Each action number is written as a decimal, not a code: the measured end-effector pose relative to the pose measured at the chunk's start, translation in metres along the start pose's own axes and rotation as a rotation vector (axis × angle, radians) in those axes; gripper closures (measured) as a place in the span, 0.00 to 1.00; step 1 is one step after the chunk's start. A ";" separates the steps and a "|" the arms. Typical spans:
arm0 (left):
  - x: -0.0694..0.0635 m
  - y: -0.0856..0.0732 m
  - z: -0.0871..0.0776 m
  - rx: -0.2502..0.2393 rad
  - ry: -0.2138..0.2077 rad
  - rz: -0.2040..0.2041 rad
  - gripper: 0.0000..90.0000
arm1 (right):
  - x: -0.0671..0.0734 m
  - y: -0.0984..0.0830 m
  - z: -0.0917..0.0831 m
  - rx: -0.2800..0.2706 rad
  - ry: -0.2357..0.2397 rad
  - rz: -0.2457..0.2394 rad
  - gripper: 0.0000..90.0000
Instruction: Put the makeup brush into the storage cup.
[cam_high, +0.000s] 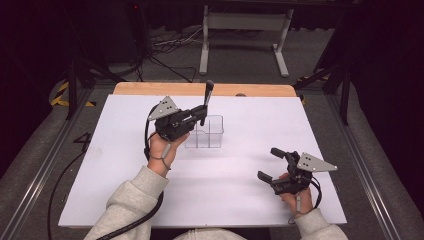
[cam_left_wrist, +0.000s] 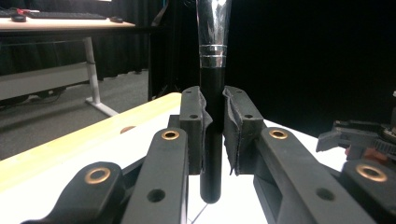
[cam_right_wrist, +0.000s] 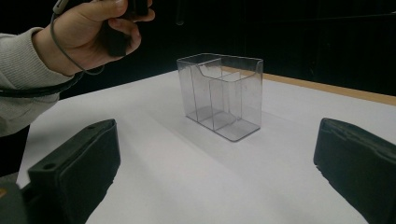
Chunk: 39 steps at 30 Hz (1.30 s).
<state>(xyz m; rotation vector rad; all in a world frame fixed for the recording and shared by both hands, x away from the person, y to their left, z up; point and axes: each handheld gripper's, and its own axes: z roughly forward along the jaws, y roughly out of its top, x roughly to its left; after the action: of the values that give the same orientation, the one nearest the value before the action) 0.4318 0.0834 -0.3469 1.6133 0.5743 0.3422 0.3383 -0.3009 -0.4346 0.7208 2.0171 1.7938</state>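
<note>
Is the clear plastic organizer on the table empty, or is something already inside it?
Empty. The right gripper view shows the clear organizer with bare compartments; the brush is clamped upright in the left gripper, not inside it.

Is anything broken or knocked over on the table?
No, nothing stands out. The clear box stands upright and unbroken on the table. The left gripper holds a brush upright above it.
</note>
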 end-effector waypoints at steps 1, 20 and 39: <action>-0.001 0.000 0.003 0.003 0.002 0.006 0.87 | 0.000 0.000 0.000 -0.001 0.000 0.001 0.01; 0.000 -0.009 0.027 0.003 0.025 0.028 0.87 | -0.001 0.000 -0.001 -0.006 0.002 0.003 0.01; 0.002 -0.032 0.043 -0.004 0.058 0.017 0.87 | 0.000 0.001 -0.002 -0.010 0.004 0.007 0.01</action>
<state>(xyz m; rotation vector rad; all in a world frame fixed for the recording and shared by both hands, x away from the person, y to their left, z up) 0.4512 0.0498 -0.3837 1.6097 0.6034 0.4037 0.3373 -0.3025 -0.4335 0.7232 2.0090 1.8098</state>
